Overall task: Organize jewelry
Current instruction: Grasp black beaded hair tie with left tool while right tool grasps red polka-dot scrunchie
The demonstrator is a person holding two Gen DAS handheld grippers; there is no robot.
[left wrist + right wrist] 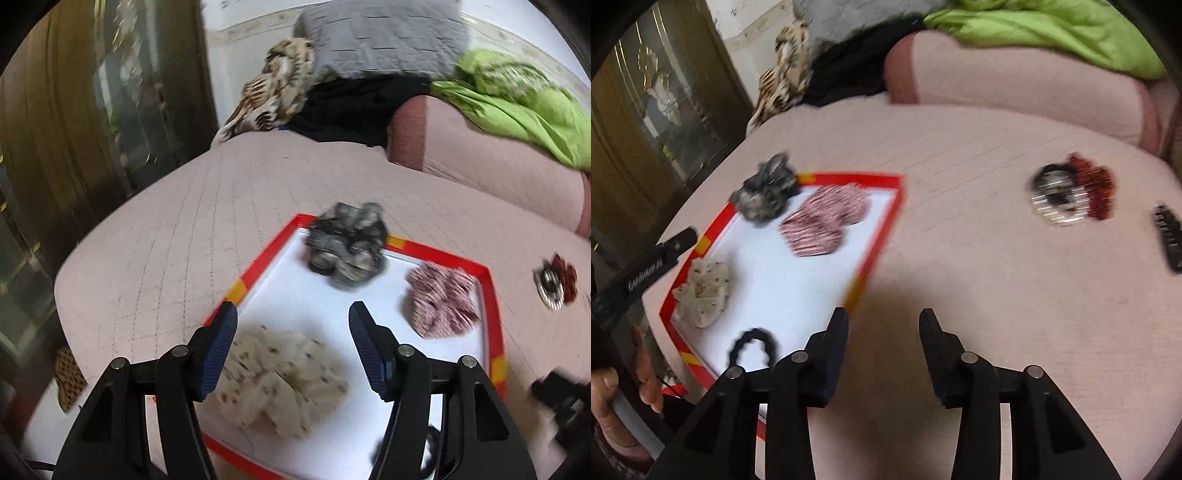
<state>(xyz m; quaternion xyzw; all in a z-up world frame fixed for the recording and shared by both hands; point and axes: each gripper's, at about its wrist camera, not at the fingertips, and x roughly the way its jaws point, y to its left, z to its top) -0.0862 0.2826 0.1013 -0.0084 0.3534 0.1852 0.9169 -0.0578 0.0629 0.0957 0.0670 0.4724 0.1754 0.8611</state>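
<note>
A red-rimmed white tray [494, 295] [886, 221] lies on the pink quilted bed. In it are a grey scrunchie [347, 245] [766, 192], a pink striped scrunchie [443, 299] [823, 221], a cream dotted scrunchie [284, 384] [705, 291] and a black hair tie [751, 349]. My left gripper [293, 319] is open and empty over the tray, just above the cream scrunchie. My right gripper [882, 321] is open and empty above the bed, just right of the tray's near corner. A silver and red hair accessory [1071, 192] [556, 282] and a black clip [1169, 236] lie on the bed to the right.
At the back of the bed lie a pink bolster [1015, 85], a green blanket [517, 99], a grey quilt [380, 37] and a tiger-print cloth [273, 92]. A wooden cabinet [74, 129] stands to the left. The left gripper's body [642, 273] shows at the left edge.
</note>
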